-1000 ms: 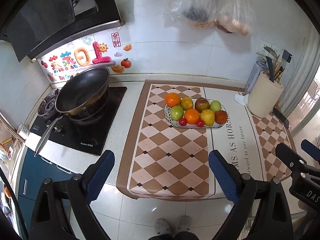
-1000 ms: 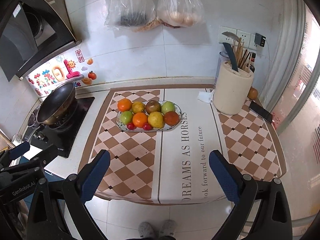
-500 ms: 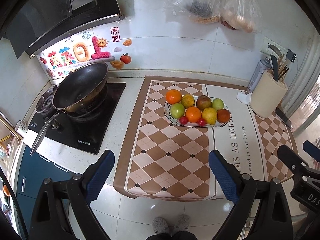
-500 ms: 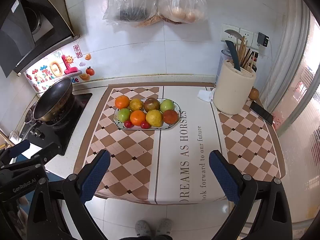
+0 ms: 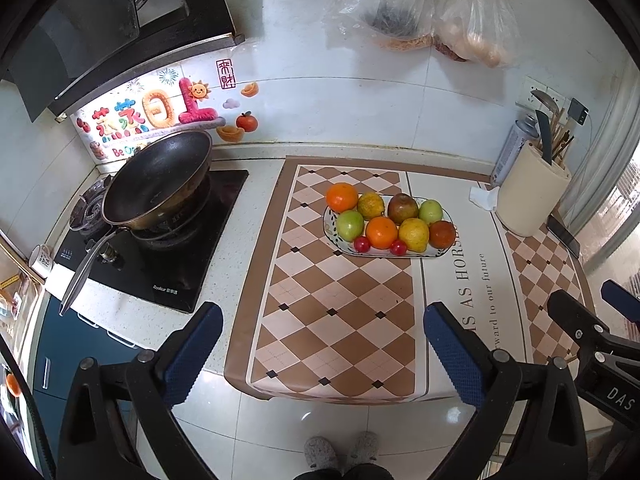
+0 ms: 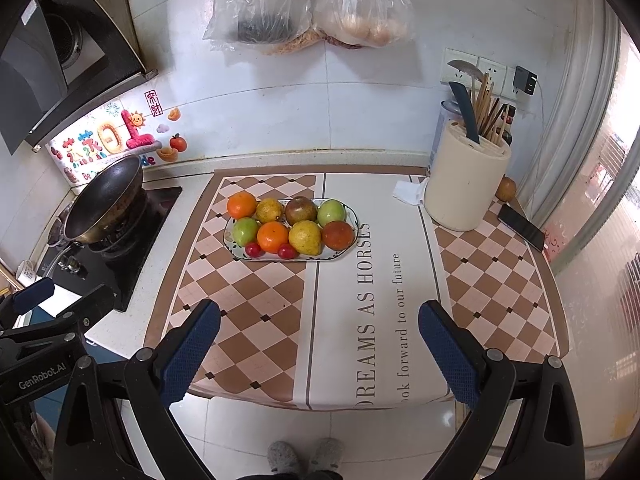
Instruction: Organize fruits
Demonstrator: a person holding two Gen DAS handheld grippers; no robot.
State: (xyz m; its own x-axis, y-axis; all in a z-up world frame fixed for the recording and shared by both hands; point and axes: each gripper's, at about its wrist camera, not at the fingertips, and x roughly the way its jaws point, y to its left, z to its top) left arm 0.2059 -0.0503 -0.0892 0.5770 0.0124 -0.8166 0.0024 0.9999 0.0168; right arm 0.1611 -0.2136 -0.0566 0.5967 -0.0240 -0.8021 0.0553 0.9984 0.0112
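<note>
A patterned oval plate (image 5: 440,253) (image 6: 343,254) sits on the checkered mat, holding oranges (image 5: 381,232) (image 6: 273,237), green apples (image 5: 349,225) (image 6: 245,230), a yellow lemon (image 5: 414,234) (image 6: 305,236), brown-red fruits (image 5: 403,207) (image 6: 301,210) and two small red cherry tomatoes (image 5: 361,244) (image 6: 252,250). My left gripper (image 5: 322,354) is open and empty, held back over the counter's front edge. My right gripper (image 6: 320,350) is open and empty, also near the front edge. Both are well short of the plate.
A black wok (image 5: 158,184) sits on the stove at left. A cream utensil holder (image 6: 466,184) with knives, a tissue (image 6: 408,193), a phone (image 6: 521,227) and a small fruit (image 6: 506,189) are at right. Plastic bags (image 6: 308,4) hang on the wall.
Both grippers have drifted slightly back and up from the counter, so the plate looks a little farther away. The fruits have not moved. Both grippers stay open.
</note>
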